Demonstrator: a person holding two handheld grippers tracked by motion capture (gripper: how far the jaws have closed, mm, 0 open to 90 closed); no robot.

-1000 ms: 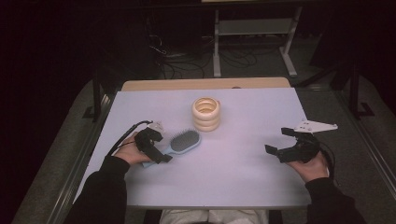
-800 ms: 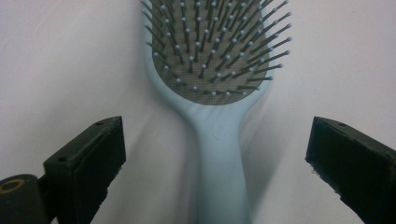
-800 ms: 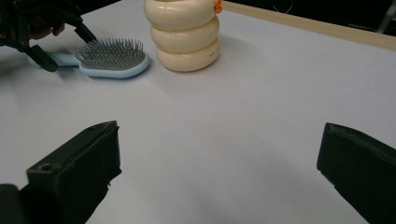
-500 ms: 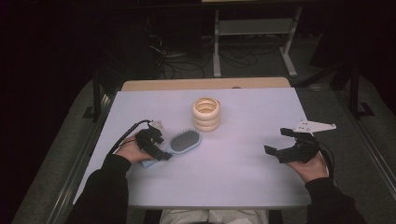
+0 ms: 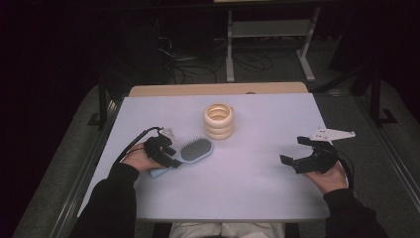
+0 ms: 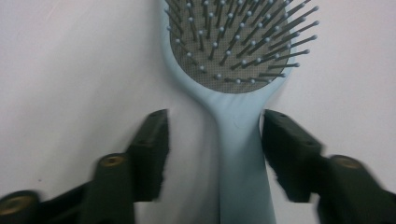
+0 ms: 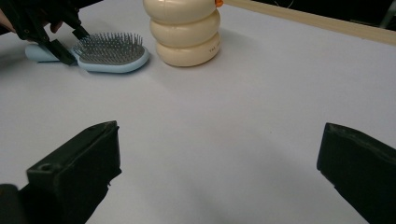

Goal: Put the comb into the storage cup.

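On the white table (image 5: 257, 188), the left gripper (image 6: 212, 140) has been closing around the hairbrush (image 6: 233, 70) handle.

Only one marking showed: a short line of small dark print on the lowest ring of the cream, three-ringed plastic holder (image 7: 187, 30), at the top centre of the right gripper view. It was too small to read.

Pale blue hairbrush (image 6: 240, 140), grey bristle pad; cream ringed holder (image 5: 219, 121); lilac table (image 5: 257, 188).
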